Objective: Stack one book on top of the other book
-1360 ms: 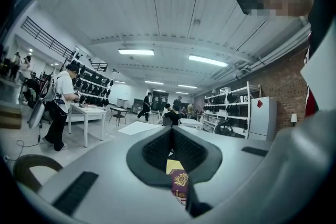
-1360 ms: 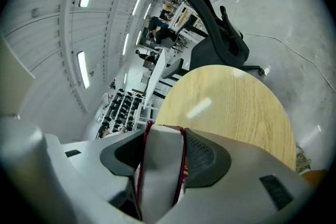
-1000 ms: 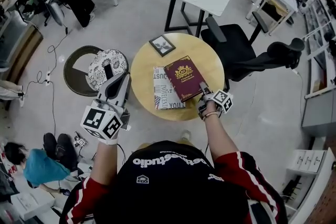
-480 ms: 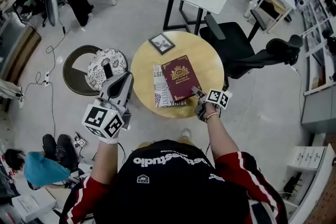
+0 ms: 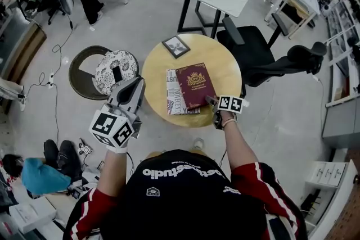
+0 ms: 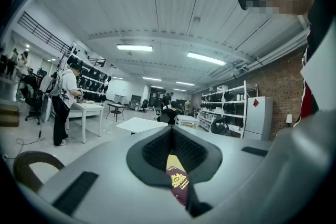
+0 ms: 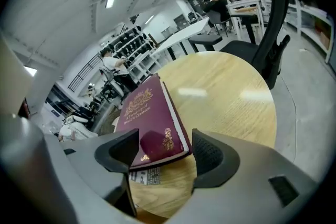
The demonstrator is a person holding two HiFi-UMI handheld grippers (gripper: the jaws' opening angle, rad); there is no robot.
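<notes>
- The right gripper (image 7: 165,150) has just been opening its jaws. They now stand wide, pads clear of the red book (image 7: 149,118), whose near corner lies loose between them.
- That book rests just ahead on the lower book (image 5: 170,93), so the stack looks made.
- The left gripper (image 5: 136,85), off to its left, hangs closed and empty.

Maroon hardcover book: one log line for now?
maroon hardcover book atop white printed book on round wooden table | right gripper jaws just opening, book corner between them | left gripper shut, empty
</notes>
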